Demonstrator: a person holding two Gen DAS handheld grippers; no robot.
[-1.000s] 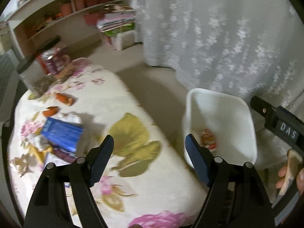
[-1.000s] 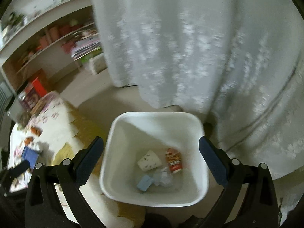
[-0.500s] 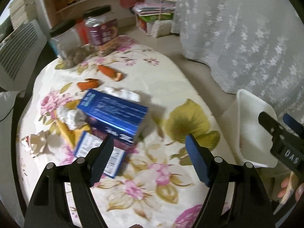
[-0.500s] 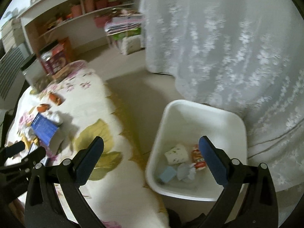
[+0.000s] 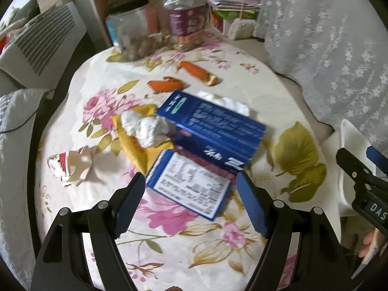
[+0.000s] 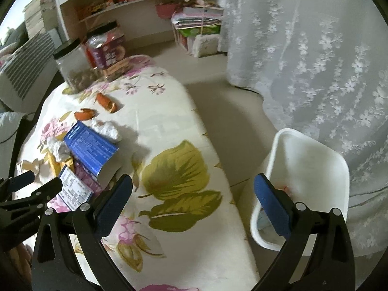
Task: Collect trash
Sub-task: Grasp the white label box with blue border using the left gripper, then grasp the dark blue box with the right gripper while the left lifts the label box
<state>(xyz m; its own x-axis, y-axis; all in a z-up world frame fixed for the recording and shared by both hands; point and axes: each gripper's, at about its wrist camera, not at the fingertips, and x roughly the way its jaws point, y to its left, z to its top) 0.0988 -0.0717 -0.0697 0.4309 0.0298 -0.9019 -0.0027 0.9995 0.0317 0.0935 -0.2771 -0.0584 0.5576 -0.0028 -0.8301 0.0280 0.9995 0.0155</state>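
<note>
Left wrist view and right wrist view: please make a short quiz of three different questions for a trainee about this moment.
1. True or false: the left gripper holds the flat blue packet.
2. What lies nearest the left gripper? A) orange peel B) flat blue packet C) jar
3. Fill in: the white bin stands on the ____ beside the table.

Key: 1 false, both grippers are open and empty; 2 B; 3 floor.

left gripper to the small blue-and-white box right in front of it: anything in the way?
Nothing visible. The left gripper has its jaws open, and the small blue-and-white box lies flat just ahead of them on the floral tablecloth. The large blue box sits beyond it, overlapping its far edge, not in the approach path.
</note>
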